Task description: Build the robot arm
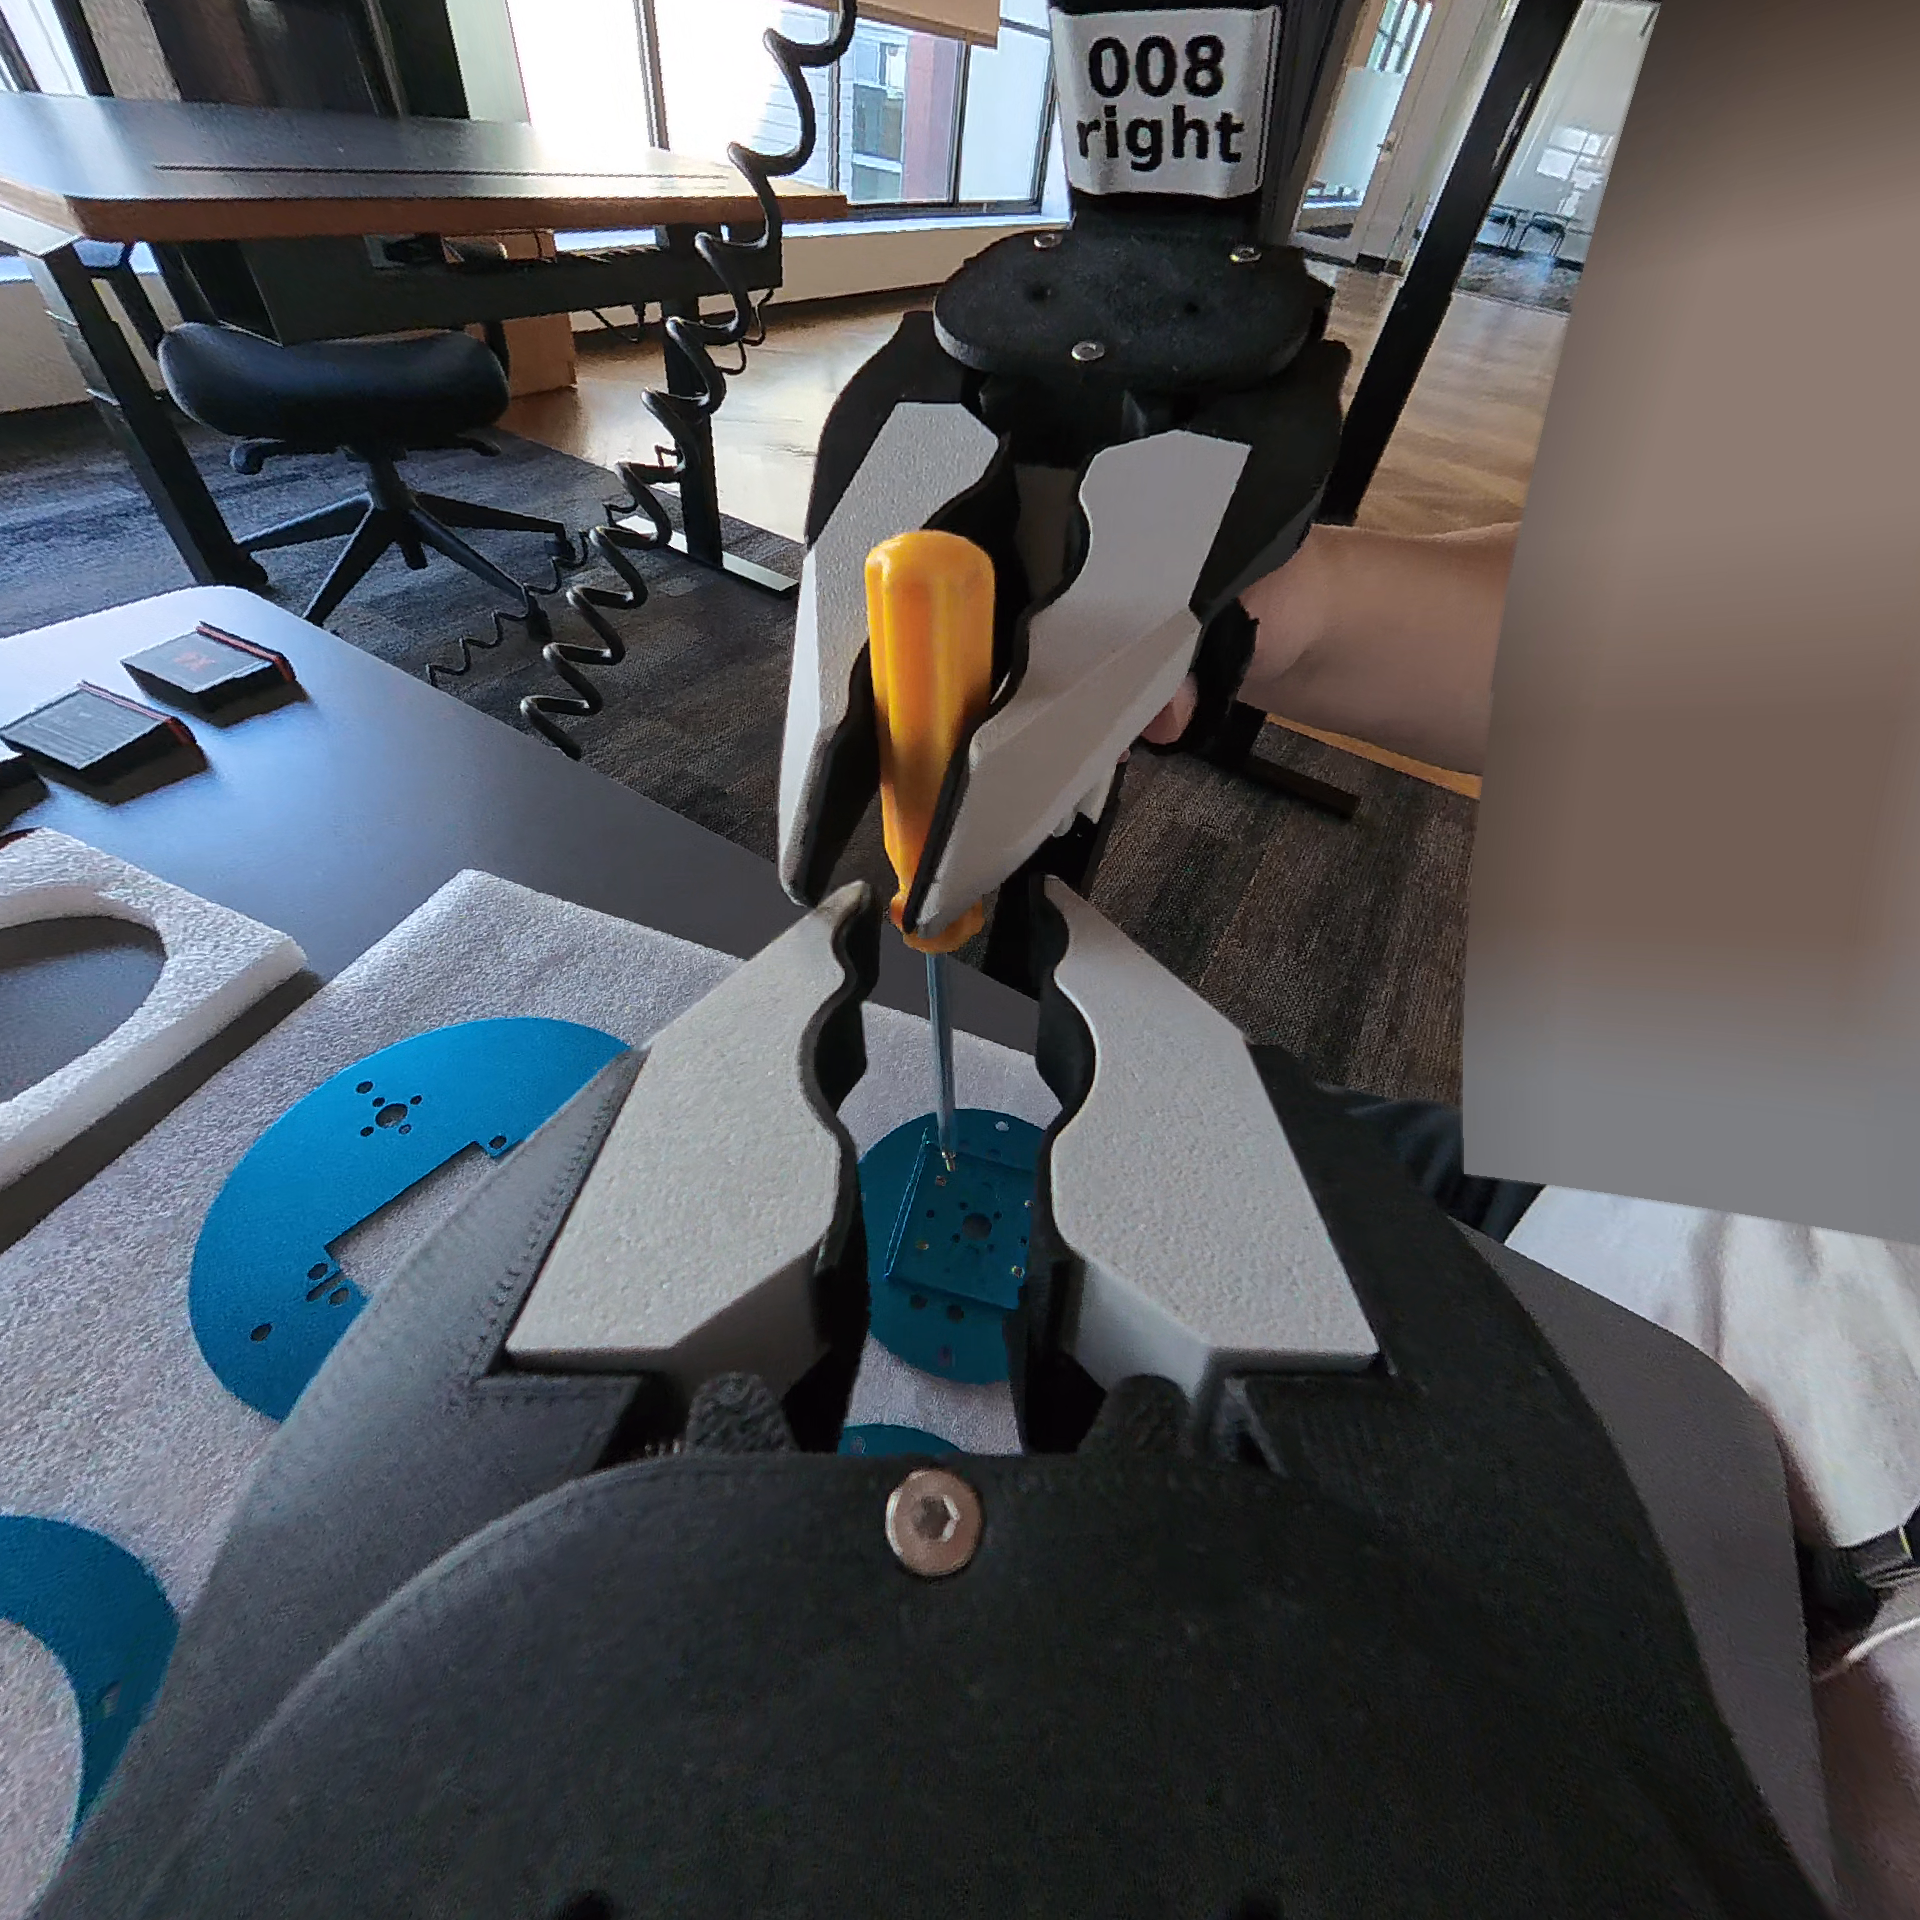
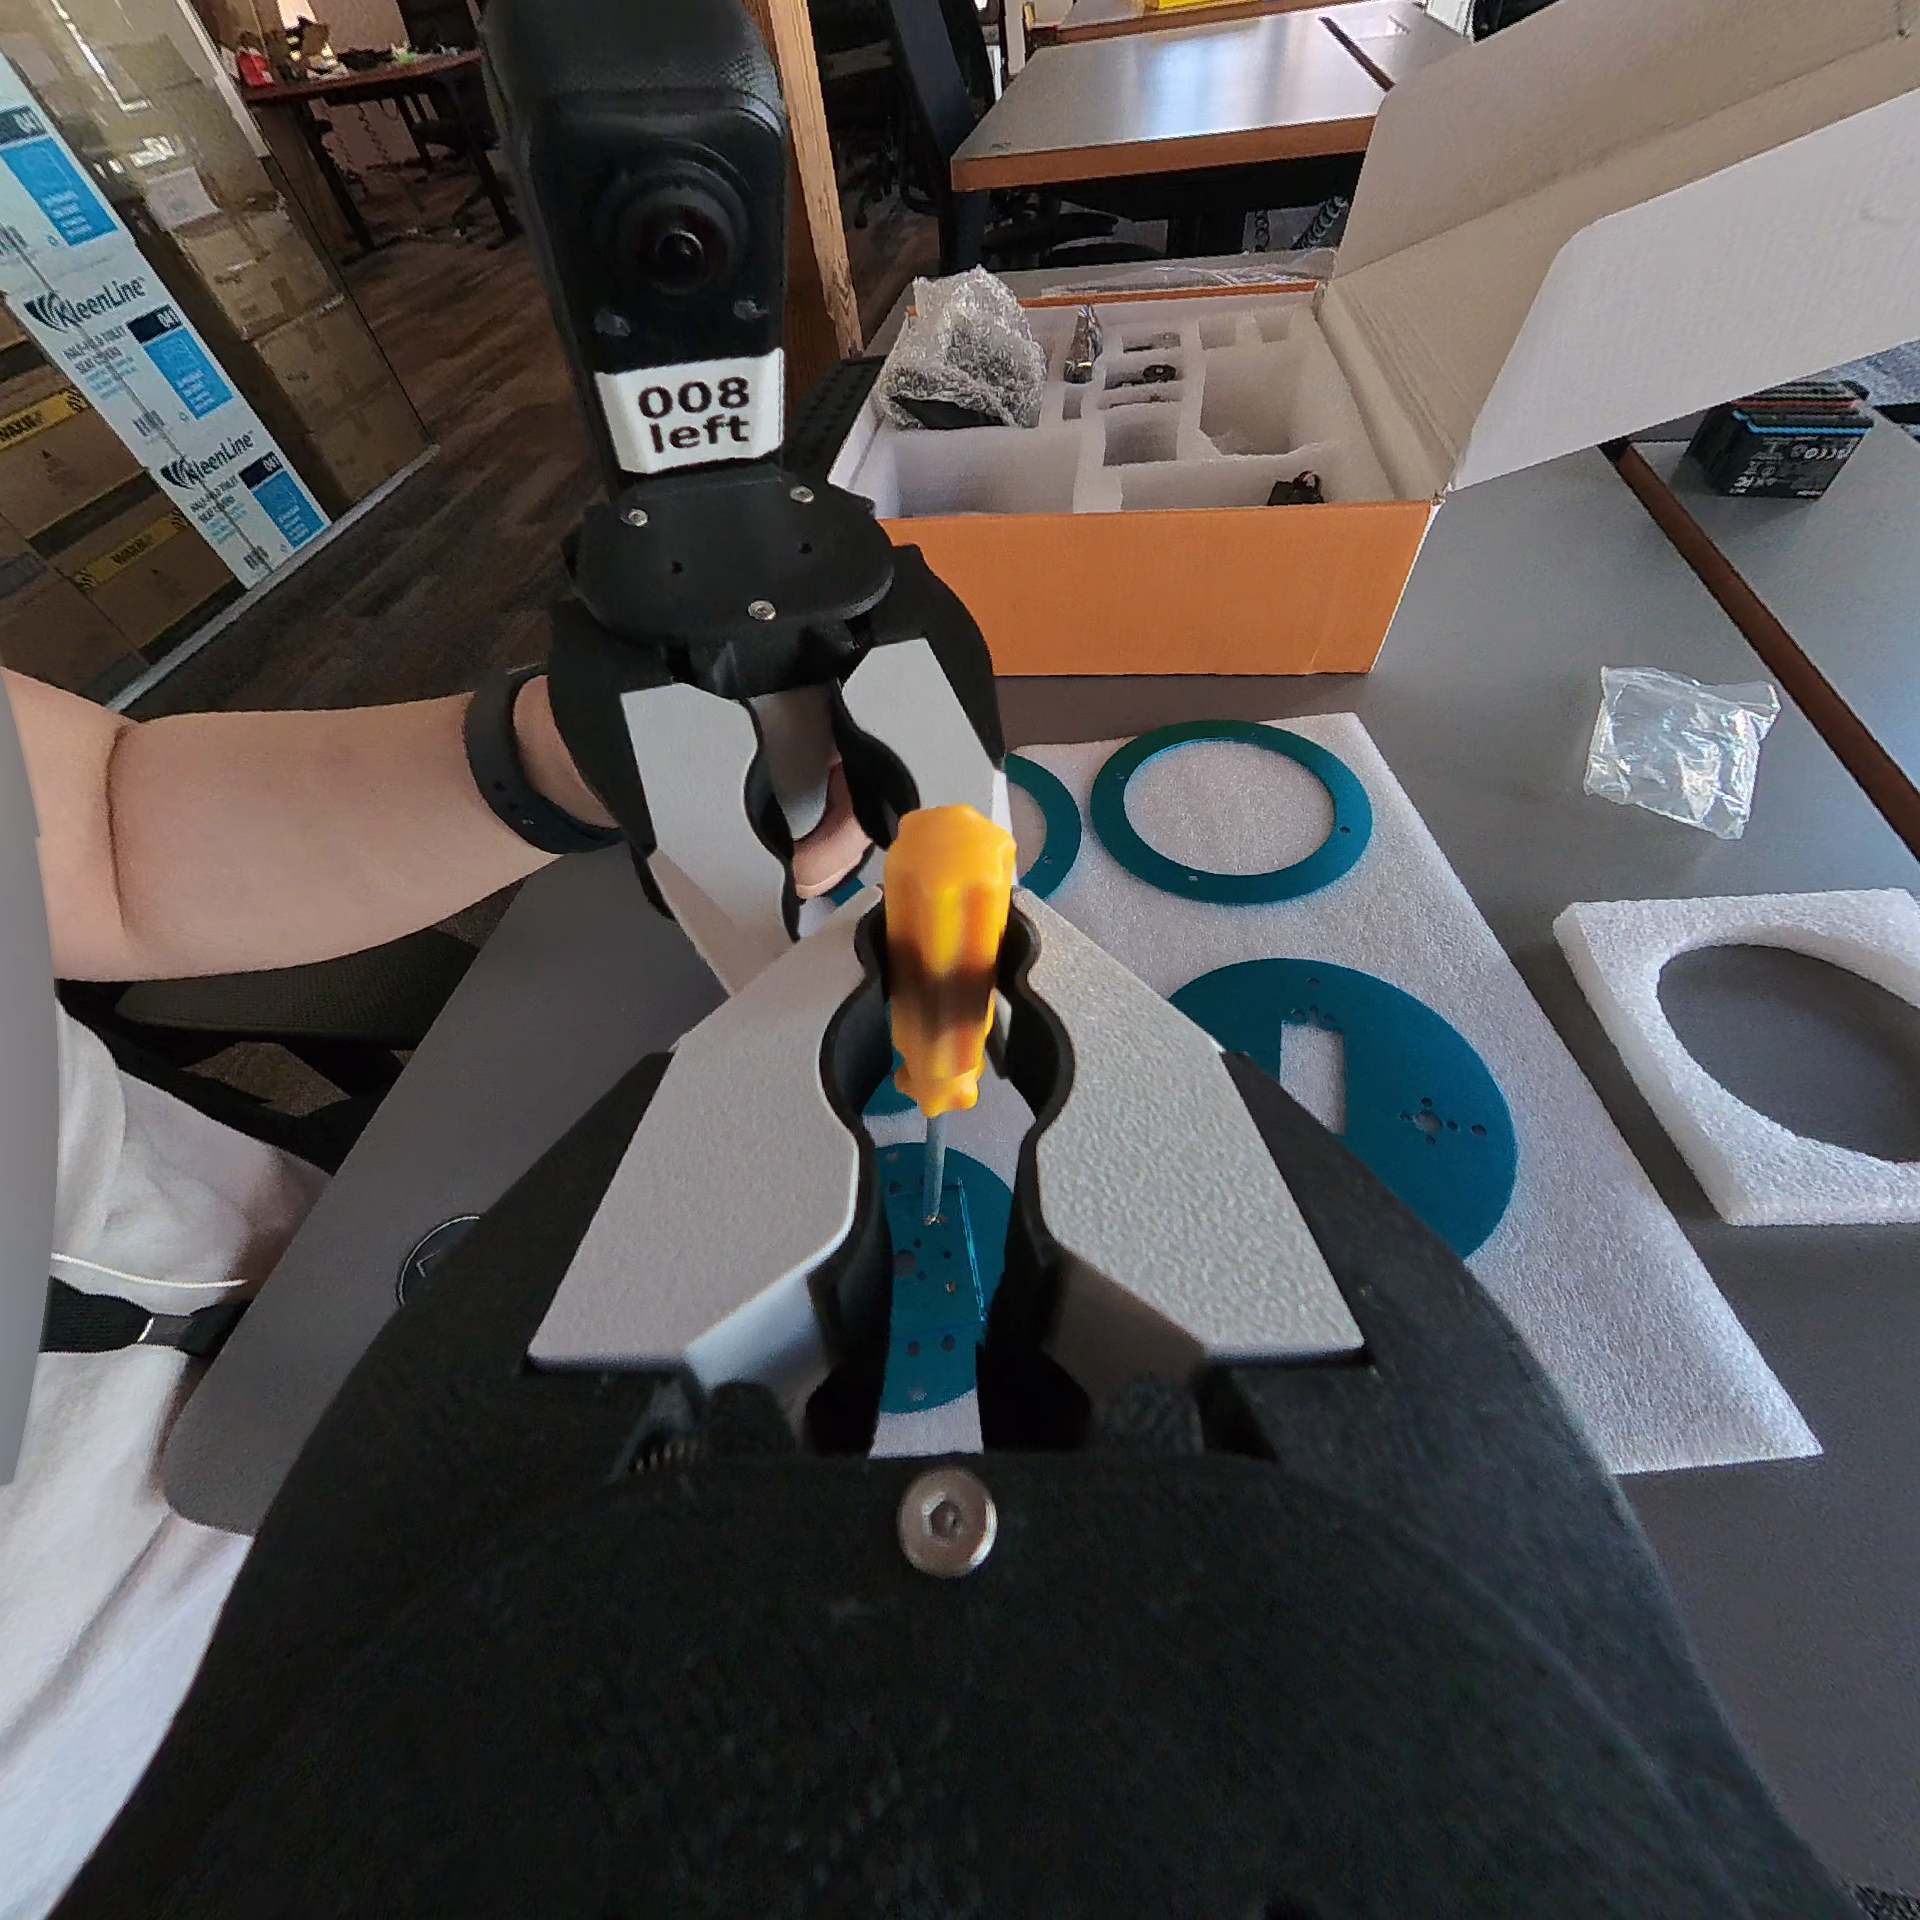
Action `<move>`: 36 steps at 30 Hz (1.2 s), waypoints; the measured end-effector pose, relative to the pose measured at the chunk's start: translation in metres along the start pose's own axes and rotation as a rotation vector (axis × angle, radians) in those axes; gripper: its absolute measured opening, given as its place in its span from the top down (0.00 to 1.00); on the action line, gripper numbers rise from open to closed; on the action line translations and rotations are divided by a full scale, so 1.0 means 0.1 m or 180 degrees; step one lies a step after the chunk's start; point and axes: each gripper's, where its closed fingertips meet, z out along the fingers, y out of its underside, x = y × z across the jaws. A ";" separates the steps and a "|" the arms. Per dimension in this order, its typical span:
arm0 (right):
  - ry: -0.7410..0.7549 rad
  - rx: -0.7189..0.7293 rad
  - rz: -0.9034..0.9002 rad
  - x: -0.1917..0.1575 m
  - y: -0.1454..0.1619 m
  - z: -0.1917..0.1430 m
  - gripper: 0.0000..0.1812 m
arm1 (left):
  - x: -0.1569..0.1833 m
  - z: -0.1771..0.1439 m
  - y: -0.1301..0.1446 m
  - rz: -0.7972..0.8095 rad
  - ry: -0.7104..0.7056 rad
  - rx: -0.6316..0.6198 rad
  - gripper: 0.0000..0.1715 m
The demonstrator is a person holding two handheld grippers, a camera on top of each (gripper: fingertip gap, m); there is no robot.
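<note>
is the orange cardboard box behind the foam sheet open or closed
Open. The orange box has its white lid flap folded up and back, showing the white foam insert with its cut-out compartments inside.

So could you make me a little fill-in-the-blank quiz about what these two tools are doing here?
1. The right tool grips a screwdriver whose handle is ____.
2. The screwdriver's tip rests on a small square bracket coloured ____.
3. The left tool is open and holds ____.
4. The flat blue rings lie on a sheet of white ____.

Missing words: orange; blue; nothing; foam
</note>
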 end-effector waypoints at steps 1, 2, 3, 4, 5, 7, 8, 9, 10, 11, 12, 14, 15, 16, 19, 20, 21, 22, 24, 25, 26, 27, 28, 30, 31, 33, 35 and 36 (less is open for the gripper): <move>0.0000 0.0011 0.0008 0.00 0.00 0.00 0.92 | 0.00 0.01 0.01 0.0002 0.0014 -0.0006 0.86; 0.0005 0.0022 0.0010 0.00 0.00 0.01 0.91 | -0.01 0.01 0.02 0.0004 -0.0005 -0.0021 0.86; 0.0002 0.0022 0.0023 0.00 0.01 0.01 0.92 | -0.02 0.02 0.04 0.0012 -0.0021 -0.0047 0.85; -0.0009 0.0021 0.0039 -0.01 0.02 0.02 0.91 | -0.02 0.03 0.06 0.0019 -0.0028 -0.0072 0.85; -0.0012 0.0029 0.0044 -0.01 0.03 0.03 0.91 | -0.03 0.03 0.08 0.0018 -0.0042 -0.0082 0.85; -0.0022 0.0040 0.0048 -0.02 0.03 0.03 0.91 | -0.02 0.03 0.09 0.0004 -0.0003 -0.0053 0.88; -0.0034 0.0050 0.0052 -0.03 0.03 0.04 0.91 | -0.01 0.03 0.07 -0.0009 0.0032 -0.0015 0.90; -0.0035 0.0073 0.0060 -0.03 0.02 0.04 0.92 | -0.01 0.03 0.07 -0.0034 0.0048 0.0015 0.90; -0.0041 0.0087 0.0071 -0.03 0.01 0.03 0.92 | -0.01 0.02 0.06 -0.0063 0.0072 0.0042 0.90; -0.0053 0.0102 0.0090 -0.03 0.00 0.03 0.92 | 0.00 0.02 0.05 -0.0089 0.0094 0.0067 0.90; -0.0056 0.0124 0.0109 -0.03 -0.01 0.02 0.92 | -0.01 0.01 0.04 -0.0105 0.0092 0.0092 0.90; -0.0075 0.0159 0.0108 -0.02 -0.03 0.01 0.92 | -0.01 0.01 0.02 -0.0096 0.0085 0.0149 0.90; -0.0075 0.0173 0.0095 -0.02 -0.04 0.01 0.92 | -0.02 0.00 0.02 -0.0092 0.0065 0.0172 0.90; -0.0078 0.0190 0.0066 -0.02 -0.05 0.01 0.92 | -0.02 0.00 0.01 -0.0087 0.0059 0.0198 0.90; -0.0093 0.0228 0.0018 -0.03 -0.08 0.00 0.91 | -0.01 0.00 -0.02 -0.0121 0.0097 0.0274 0.90; -0.0085 0.0249 0.0005 -0.03 -0.10 0.00 0.91 | 0.00 0.00 -0.03 -0.0146 0.0119 0.0300 0.91; -0.0063 0.0276 -0.0020 -0.03 -0.12 -0.01 0.89 | 0.01 0.00 -0.04 -0.0163 0.0134 0.0334 0.91; -0.0028 0.0298 -0.0036 -0.01 -0.13 -0.02 0.87 | 0.01 -0.01 -0.06 -0.0173 0.0139 0.0377 0.91; -0.0007 0.0369 -0.0041 0.00 -0.17 -0.07 0.85 | 0.01 -0.02 -0.06 -0.0174 0.0143 0.0378 0.90; -0.0016 0.0405 -0.0025 0.00 -0.19 -0.10 0.85 | 0.01 -0.02 -0.05 -0.0162 0.0131 0.0351 0.90; -0.0036 0.0426 0.0001 0.00 -0.21 -0.13 0.85 | 0.01 -0.02 -0.05 -0.0155 0.0126 0.0337 0.90; -0.0060 0.0443 0.0024 -0.01 -0.22 -0.16 0.86 | 0.01 -0.03 -0.05 -0.0156 0.0126 0.0337 0.90; -0.0085 0.0453 0.0025 -0.01 -0.23 -0.18 0.87 | 0.01 -0.03 -0.06 -0.0164 0.0129 0.0349 0.90; -0.0051 0.0464 0.0000 0.00 -0.25 -0.22 0.87 | 0.02 -0.05 -0.09 -0.0185 0.0147 0.0392 0.91; -0.0035 0.0468 -0.0009 0.01 -0.26 -0.24 0.86 | 0.02 -0.05 -0.11 -0.0192 0.0160 0.0405 0.91; 0.0048 0.0522 -0.0023 0.04 -0.30 -0.26 0.84 | 0.02 -0.05 -0.12 -0.0190 0.0154 0.0397 0.91; -0.0023 0.0506 -0.0016 0.00 -0.30 -0.27 0.89 | 0.02 -0.06 -0.13 -0.0194 0.0152 0.0402 0.91; 0.0002 0.0531 -0.0011 0.01 -0.31 -0.28 0.87 | 0.02 -0.06 -0.13 -0.0200 0.0163 0.0416 0.91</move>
